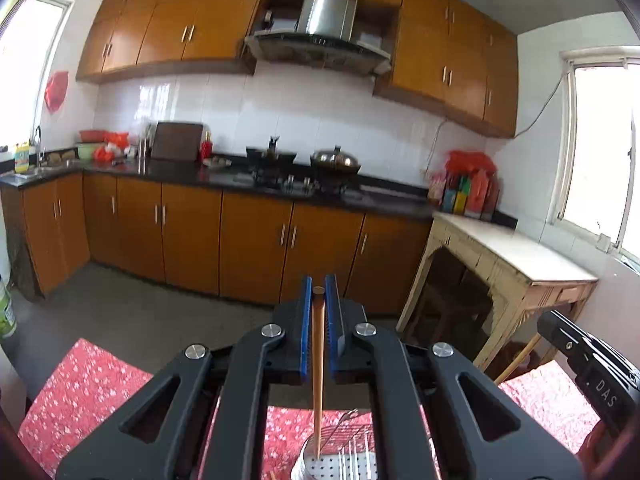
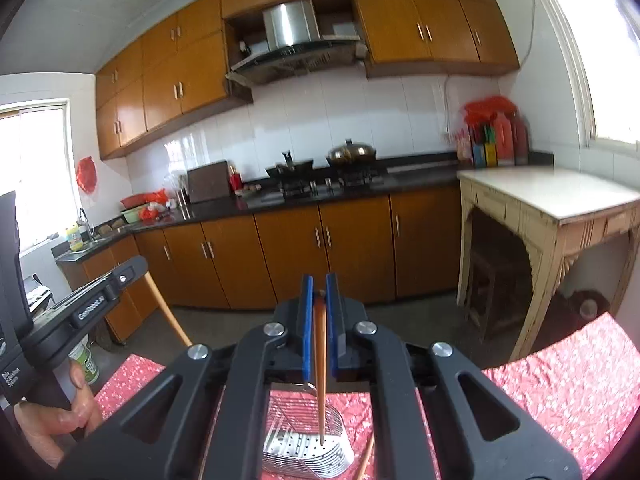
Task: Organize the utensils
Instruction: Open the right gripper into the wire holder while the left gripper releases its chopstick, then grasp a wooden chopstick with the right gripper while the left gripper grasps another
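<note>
The left gripper [image 1: 319, 300] is clenched on a wooden chopstick [image 1: 318, 368], and the right gripper [image 2: 319, 300] on a second chopstick [image 2: 321, 372]. Both sticks hang tip-down over a perforated steel utensil drainer [image 2: 304, 444] that stands on the red floral tablecloth [image 2: 560, 392], near its front edge.

Wooden cabinets [image 1: 256, 236], range hood [image 1: 320, 40], lidded wok [image 1: 335, 160], cream side table [image 1: 516, 256]
</note>
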Demonstrator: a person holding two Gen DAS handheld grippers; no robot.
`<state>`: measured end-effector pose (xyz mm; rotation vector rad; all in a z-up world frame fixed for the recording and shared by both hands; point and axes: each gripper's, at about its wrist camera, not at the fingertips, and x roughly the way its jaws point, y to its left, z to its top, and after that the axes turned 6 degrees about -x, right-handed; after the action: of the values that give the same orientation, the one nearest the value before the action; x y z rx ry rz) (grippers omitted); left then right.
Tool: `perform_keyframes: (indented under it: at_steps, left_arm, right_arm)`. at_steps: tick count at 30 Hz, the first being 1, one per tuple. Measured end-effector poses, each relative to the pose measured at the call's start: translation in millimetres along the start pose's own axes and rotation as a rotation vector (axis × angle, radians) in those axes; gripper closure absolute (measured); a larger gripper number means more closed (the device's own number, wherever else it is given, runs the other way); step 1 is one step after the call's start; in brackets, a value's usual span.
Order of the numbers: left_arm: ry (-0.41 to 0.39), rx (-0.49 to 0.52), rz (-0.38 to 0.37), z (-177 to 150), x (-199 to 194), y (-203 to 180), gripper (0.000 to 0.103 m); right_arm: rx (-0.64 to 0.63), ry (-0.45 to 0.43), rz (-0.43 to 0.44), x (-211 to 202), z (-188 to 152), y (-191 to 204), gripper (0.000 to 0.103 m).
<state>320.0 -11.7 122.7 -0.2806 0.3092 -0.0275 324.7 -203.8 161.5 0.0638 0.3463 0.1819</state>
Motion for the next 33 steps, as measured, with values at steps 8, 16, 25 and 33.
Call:
perform_keyframes:
  at_steps: [8,16,25,33]
  left_arm:
    - [0.011,-0.011,0.053,4,-11,32,0.06]
    - [0.035,0.02,0.127,-25,-57,86,0.048]
    - [0.317,0.065,0.143,-152,-76,132,0.037]
    - [0.444,0.079,0.102,-206,-80,130,0.037]
  right_arm:
    - [0.022,-0.011,-0.111,-14,-24,-32,0.056]
    - [0.105,0.091,-0.279,-54,-87,-97,0.056]
    - [0.09,0.422,-0.171,-42,-227,-84,0.072]
    - [0.059,0.529,-0.087,-38,-276,-53,0.085]
